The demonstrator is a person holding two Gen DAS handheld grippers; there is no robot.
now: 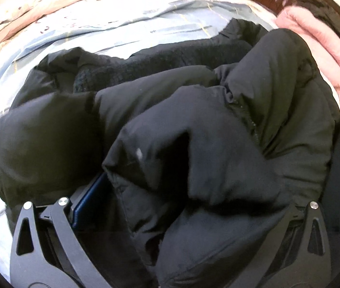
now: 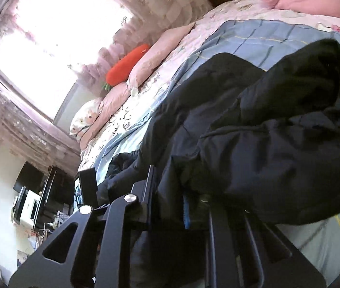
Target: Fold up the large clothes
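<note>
A black puffer jacket [image 1: 194, 124] lies bunched on a bed with a blue checked sheet [image 1: 126, 26]. In the left wrist view a thick fold of it fills the space between the fingers of my left gripper [image 1: 170, 204]; the blue pad [image 1: 90, 196] of the left finger presses its edge, and the right finger is hidden by cloth. In the right wrist view the jacket [image 2: 278, 148] drapes over my right gripper [image 2: 194, 206], whose jaws are close together with jacket cloth between them by a blue pad [image 2: 186, 213].
A folded pink quilt [image 1: 318, 48] lies at the bed's head by a dark wooden headboard. Pink pillows [image 2: 160, 55] and an orange carrot cushion [image 2: 126, 64] line the window side. Dark furniture [image 2: 38, 192] stands past the bed's foot.
</note>
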